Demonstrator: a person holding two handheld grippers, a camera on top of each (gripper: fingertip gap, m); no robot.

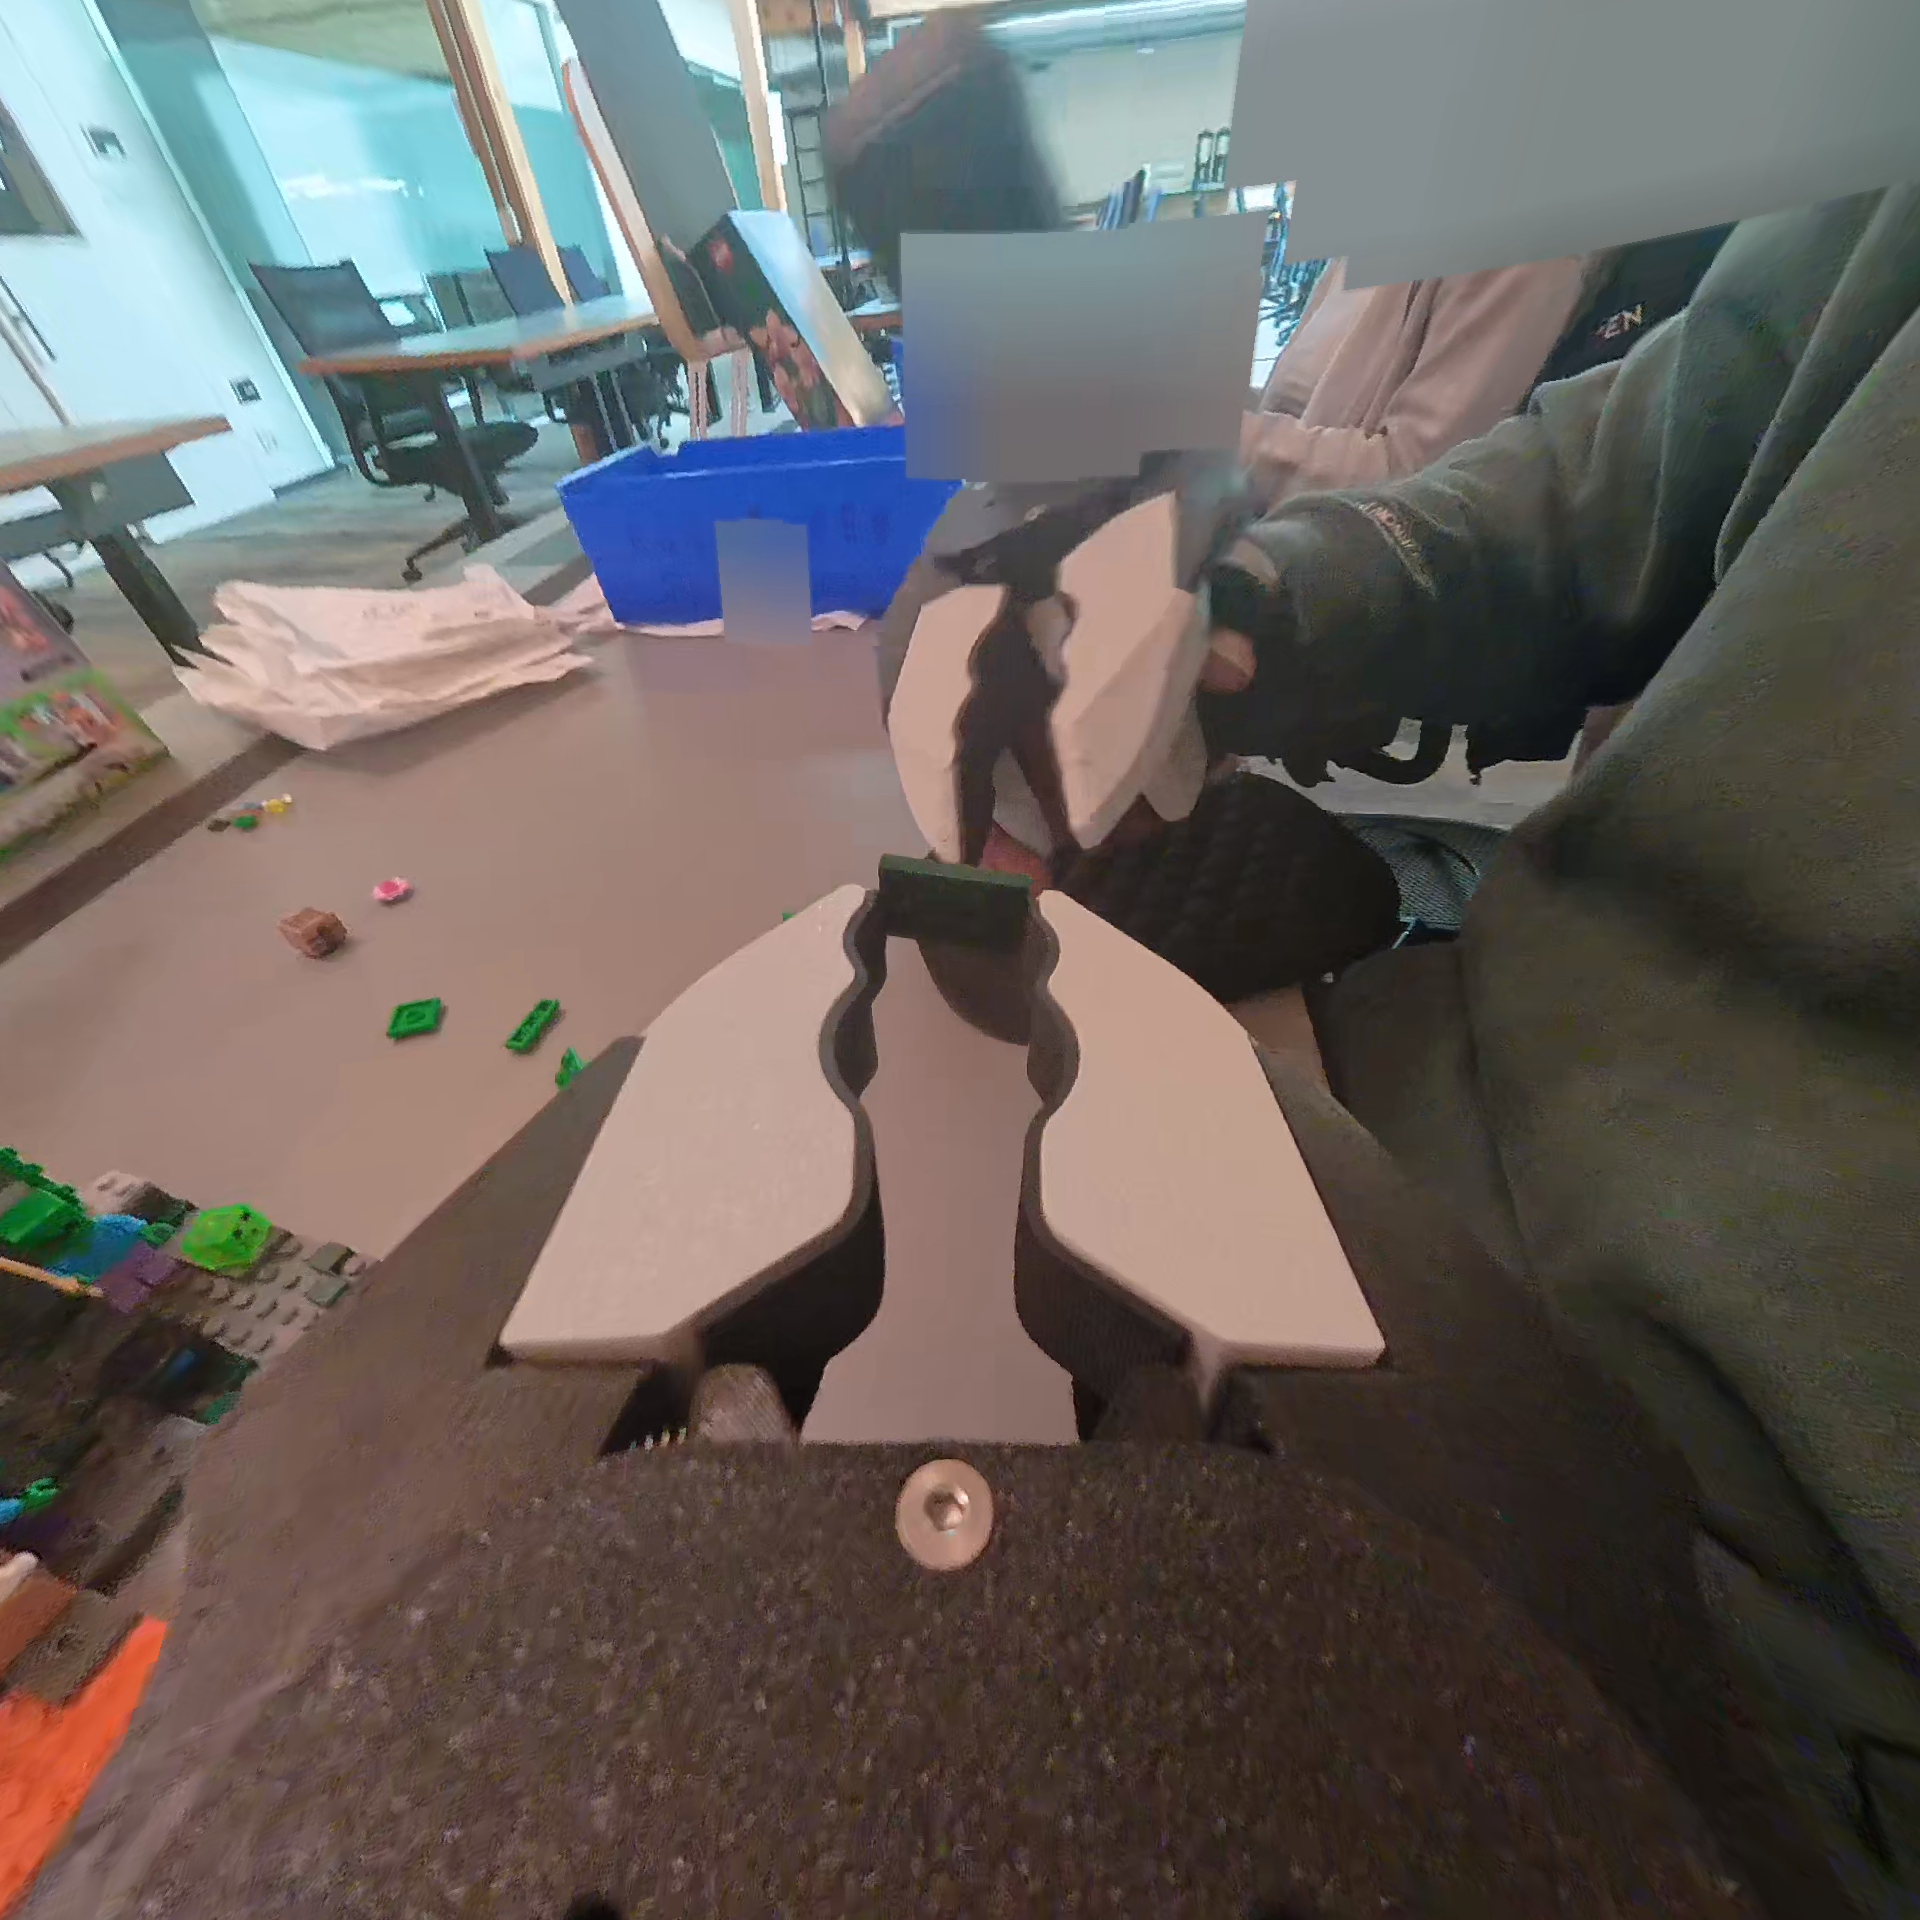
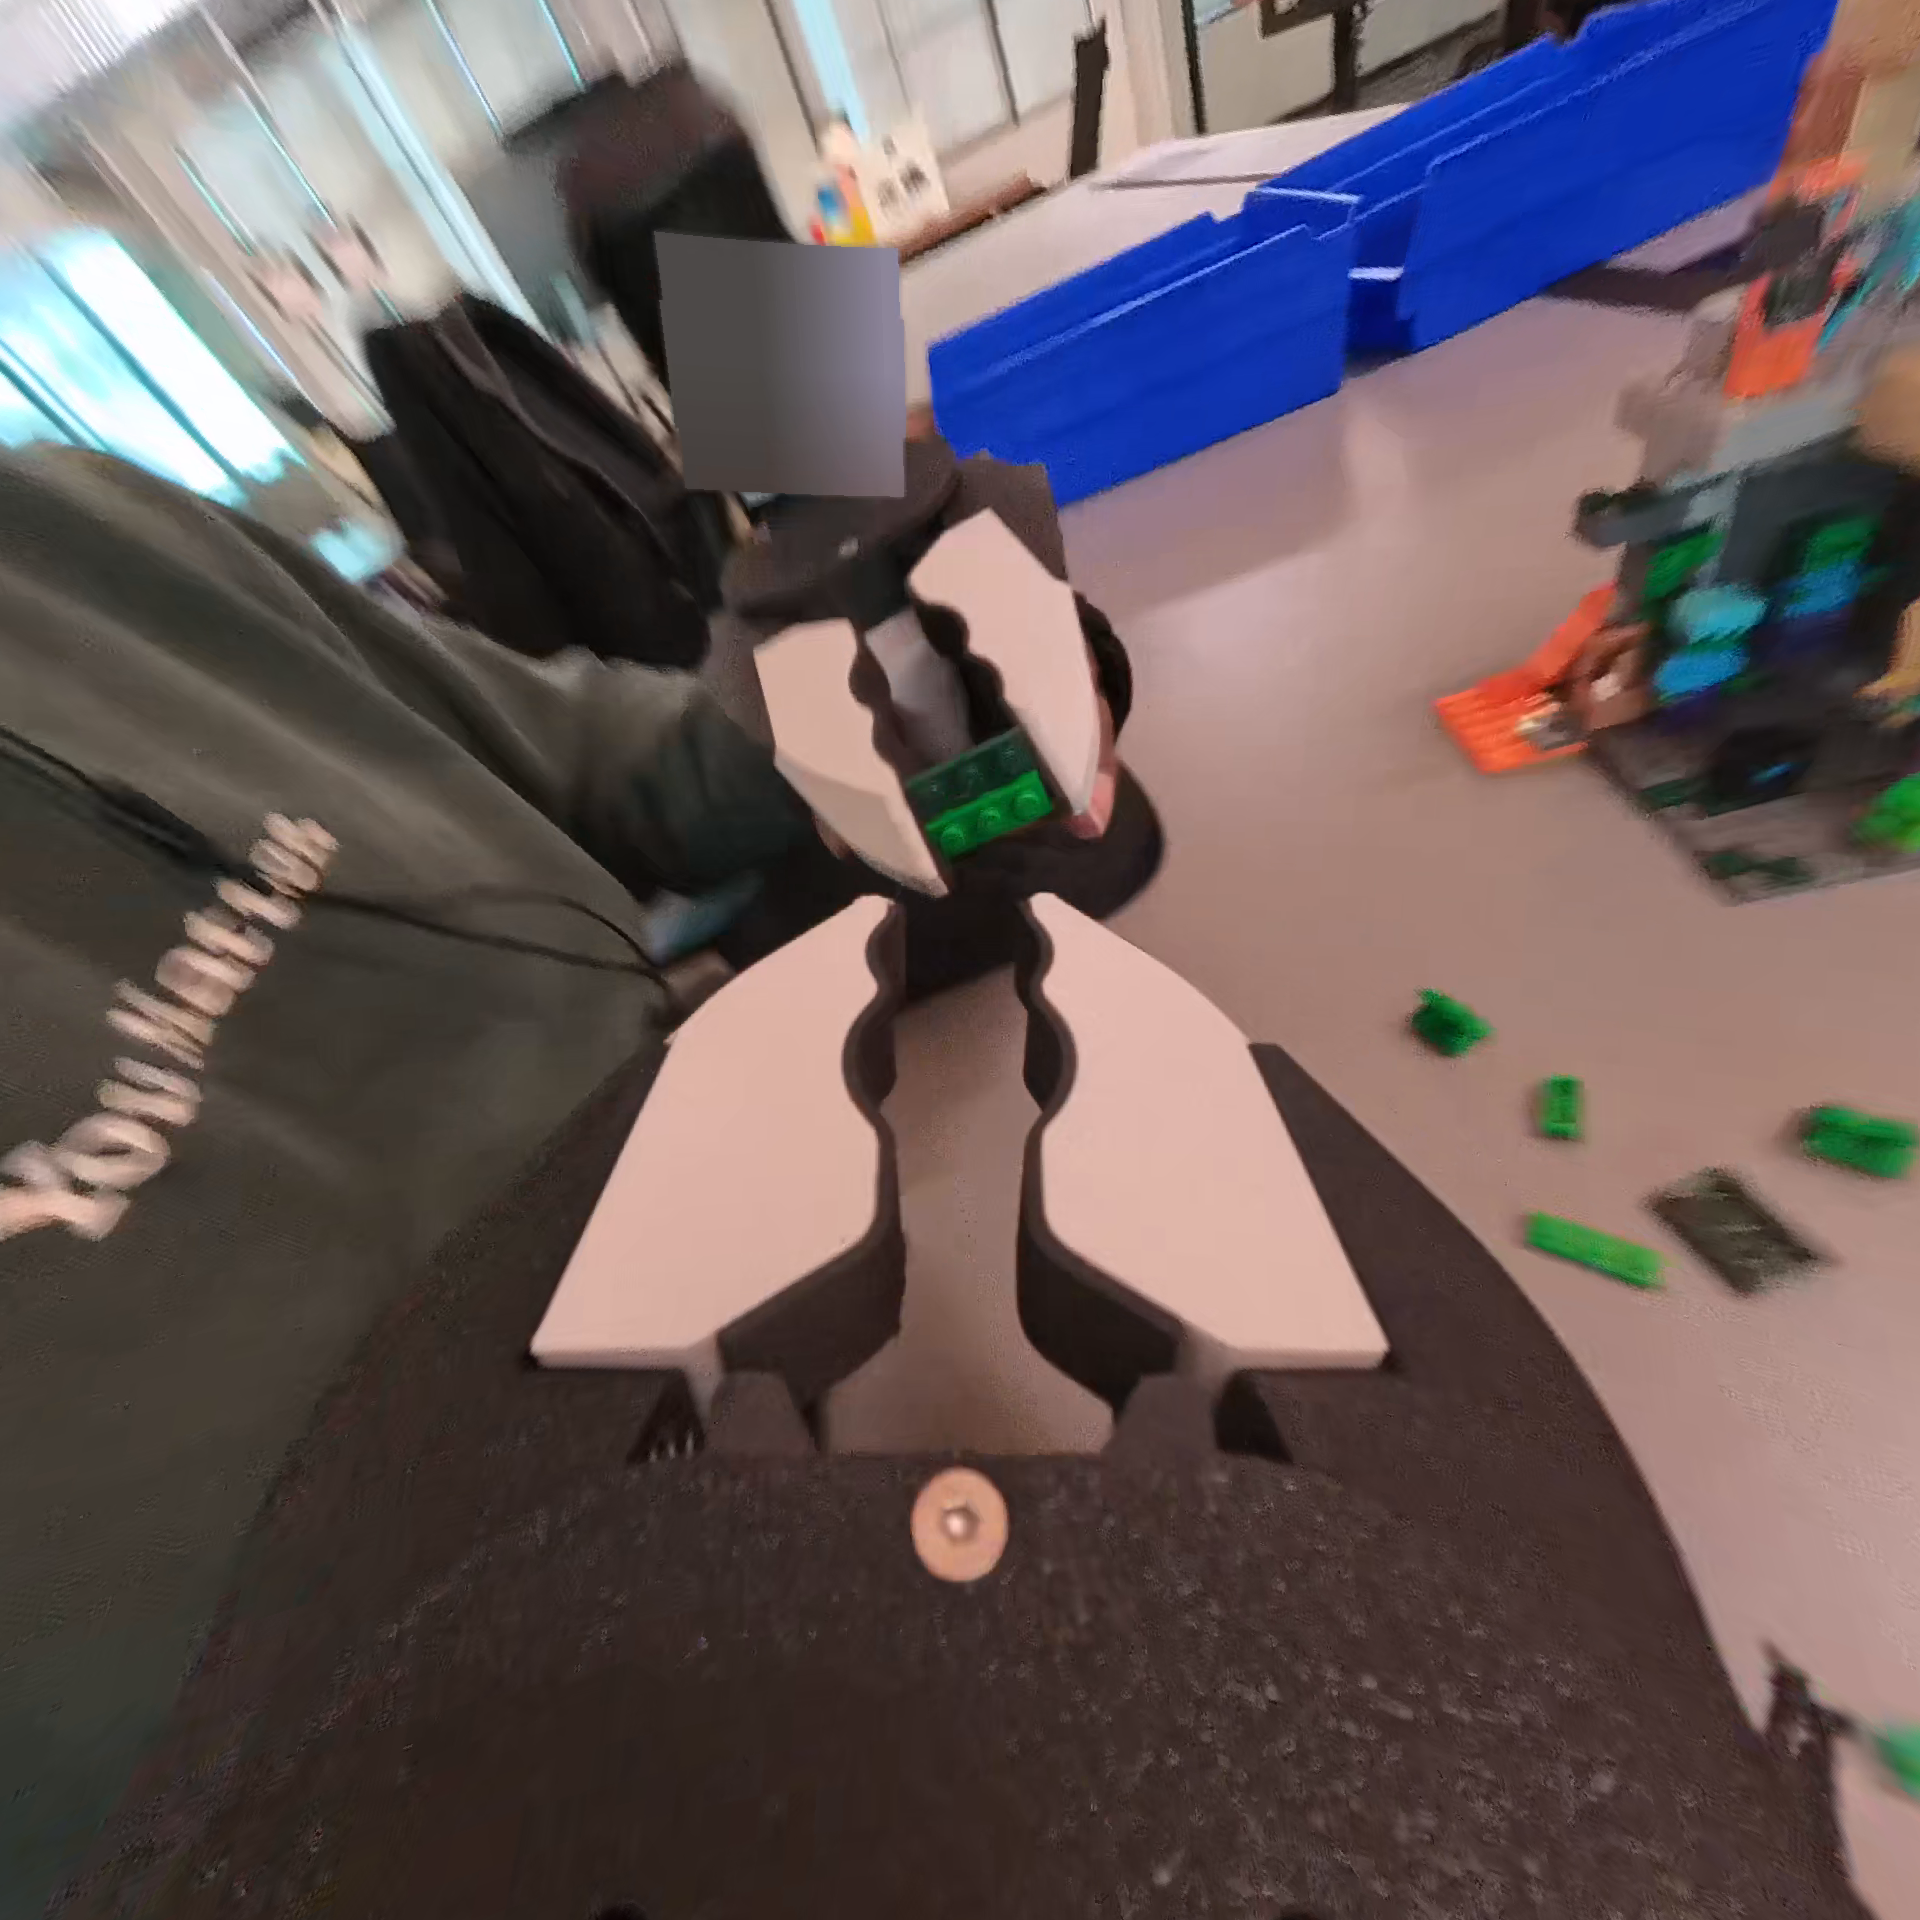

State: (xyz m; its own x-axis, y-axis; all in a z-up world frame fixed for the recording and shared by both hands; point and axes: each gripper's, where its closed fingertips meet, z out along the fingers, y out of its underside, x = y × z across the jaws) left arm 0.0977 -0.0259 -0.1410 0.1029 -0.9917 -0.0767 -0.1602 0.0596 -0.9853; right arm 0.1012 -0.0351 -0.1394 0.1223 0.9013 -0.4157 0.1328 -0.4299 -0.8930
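The dark green studded plastic brick (image 1: 956, 902) sits pinched between the fingertips of the left gripper (image 1: 954, 914), held up clear of the grey table (image 1: 623, 831), studs turned toward the right gripper (image 2: 954, 914), which faces it close by. The right gripper's fingers are spread a little with nothing between them, so each tool looks straight at the other. Loose green pieces (image 2: 1590, 1250) lie scattered on the tabletop beside a tall multicoloured brick-built model (image 2: 1766, 582). Behind stand blue plastic bins (image 2: 1143, 374), a pile of white paper bags (image 1: 384, 655), and office desks and chairs.
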